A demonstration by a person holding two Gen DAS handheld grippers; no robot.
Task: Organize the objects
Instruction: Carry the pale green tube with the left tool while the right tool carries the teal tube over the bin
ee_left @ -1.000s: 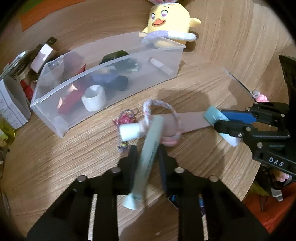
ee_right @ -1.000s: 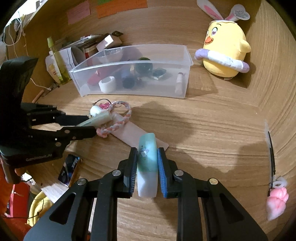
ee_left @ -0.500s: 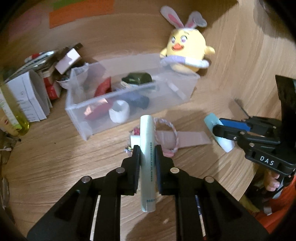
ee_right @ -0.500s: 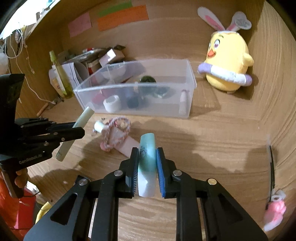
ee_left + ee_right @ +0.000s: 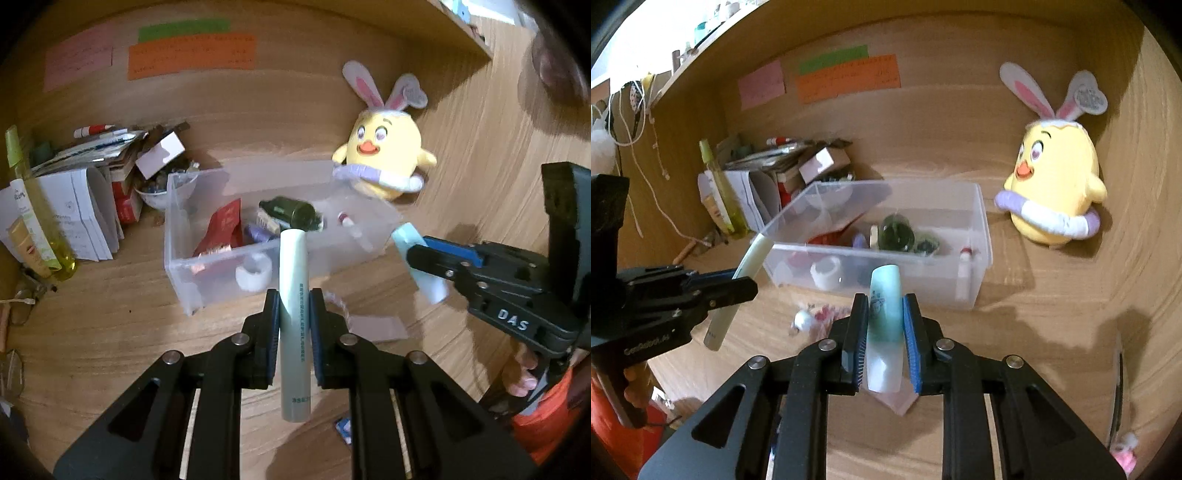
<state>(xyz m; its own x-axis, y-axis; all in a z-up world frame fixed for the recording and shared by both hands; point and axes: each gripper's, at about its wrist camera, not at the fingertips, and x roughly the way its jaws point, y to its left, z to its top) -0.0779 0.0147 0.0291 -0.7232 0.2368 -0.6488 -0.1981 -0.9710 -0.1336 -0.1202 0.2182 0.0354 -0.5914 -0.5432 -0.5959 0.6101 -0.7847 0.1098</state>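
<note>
Each camera sat just behind its own hand-held gripper, looking forward and slanting down along the fingers at the table (image 5: 110, 332). Both views faced the back wall and shared the clear bin (image 5: 184, 273) (image 5: 975, 258) at mid-frame and the yellow plush chick (image 5: 384, 155) (image 5: 1052, 184) at upper right. Each view caught the other hand-held gripper at its edge, close by.

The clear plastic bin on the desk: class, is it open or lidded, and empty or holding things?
Open and partly filled. The clear plastic bin shows no lid, and a white ring and a dark green bottle lie inside.
</note>
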